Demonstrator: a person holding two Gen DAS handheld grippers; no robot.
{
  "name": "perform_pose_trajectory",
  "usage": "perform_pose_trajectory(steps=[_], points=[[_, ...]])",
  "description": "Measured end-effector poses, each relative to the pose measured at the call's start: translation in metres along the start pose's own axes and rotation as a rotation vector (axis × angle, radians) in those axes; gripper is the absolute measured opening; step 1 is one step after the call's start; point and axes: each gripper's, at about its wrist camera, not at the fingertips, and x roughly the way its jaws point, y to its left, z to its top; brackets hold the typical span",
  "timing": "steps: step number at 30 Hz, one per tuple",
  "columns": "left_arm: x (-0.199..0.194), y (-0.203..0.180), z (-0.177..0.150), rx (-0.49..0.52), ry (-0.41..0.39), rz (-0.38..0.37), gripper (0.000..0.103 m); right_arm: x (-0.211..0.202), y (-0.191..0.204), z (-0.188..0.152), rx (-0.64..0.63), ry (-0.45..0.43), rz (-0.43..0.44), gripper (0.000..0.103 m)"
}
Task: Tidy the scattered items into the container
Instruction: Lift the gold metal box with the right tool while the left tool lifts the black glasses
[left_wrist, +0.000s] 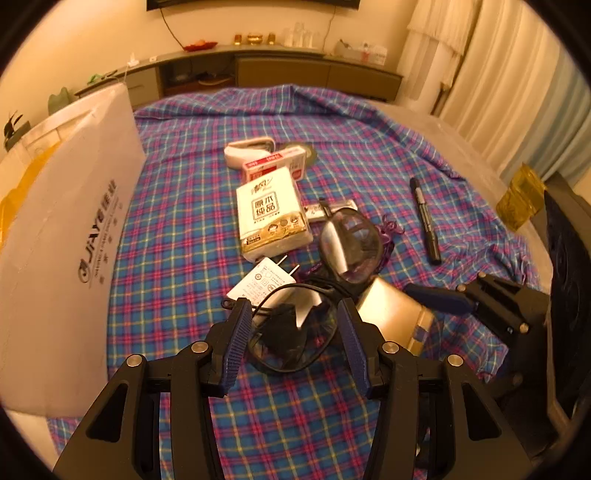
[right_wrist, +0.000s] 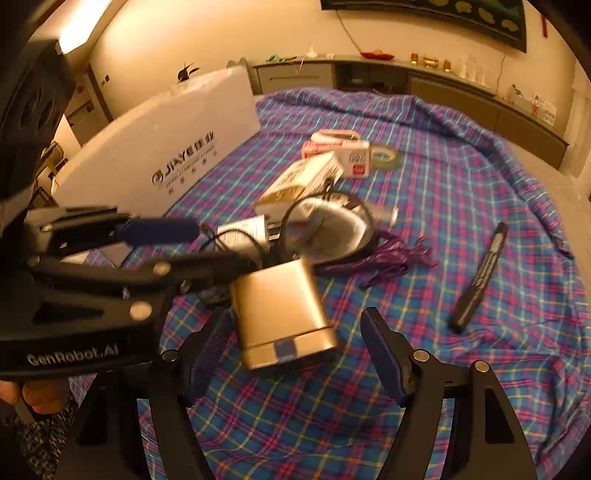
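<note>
Scattered items lie on a plaid cloth: a tissue pack (left_wrist: 271, 214), a white charger plug (left_wrist: 264, 282) with a black cable loop (left_wrist: 291, 332), a magnifying glass (left_wrist: 351, 243), a gold power bank (left_wrist: 391, 314) (right_wrist: 280, 314), a black marker (left_wrist: 424, 221) (right_wrist: 480, 275), a red-white box (left_wrist: 275, 164) and a tape roll (right_wrist: 386, 157). The white foam container (left_wrist: 62, 240) (right_wrist: 162, 147) stands at the left. My left gripper (left_wrist: 295, 332) is open around the cable and plug. My right gripper (right_wrist: 295, 343) is open around the power bank's near end.
A purple ribbon (right_wrist: 388, 258) lies beside the magnifying glass. A long low cabinet (left_wrist: 280, 70) runs along the far wall. Curtains (left_wrist: 517, 81) hang at the right. A gold bag (left_wrist: 521, 195) stands off the cloth's right edge.
</note>
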Motion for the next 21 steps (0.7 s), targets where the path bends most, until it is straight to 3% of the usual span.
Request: perform_pose_trajectory(steps=[2, 5, 6, 8, 9, 10, 15, 18, 21], points=[[0.007, 0.002, 0.001, -0.001, 0.009, 0.005, 0.052, 0.007, 0.001, -0.004, 0.015, 0.013, 0.021, 0.073], [0.008, 0.007, 0.000, -0.019, -0.004, -0.013, 0.051, 0.006, -0.007, -0.008, 0.073, 0.015, 0.079, 0.056], [0.006, 0.011, 0.000, -0.035, -0.019, -0.031, 0.051, 0.005, -0.010, -0.007, 0.091, 0.014, 0.092, 0.055], [0.001, 0.017, 0.000, -0.067, -0.041, -0.069, 0.031, 0.002, -0.014, -0.006, 0.117, -0.001, 0.110, 0.055], [-0.001, 0.020, -0.001, -0.073, -0.038, -0.088, 0.011, 0.001, -0.015, -0.005, 0.125, -0.004, 0.117, 0.055], [-0.003, 0.021, -0.001, -0.072, -0.033, -0.096, 0.010, 0.001, -0.016, -0.005, 0.133, -0.005, 0.126, 0.055], [-0.008, 0.012, -0.003, -0.023, -0.031, -0.084, 0.012, -0.003, -0.014, -0.004, 0.158, -0.011, 0.173, 0.055], [-0.003, 0.002, 0.002, 0.035, -0.031, -0.002, 0.050, -0.007, -0.015, -0.006, 0.171, -0.013, 0.176, 0.055], [0.003, -0.010, 0.010, 0.119, -0.043, 0.032, 0.050, -0.010, -0.023, -0.012, 0.207, -0.013, 0.174, 0.055]])
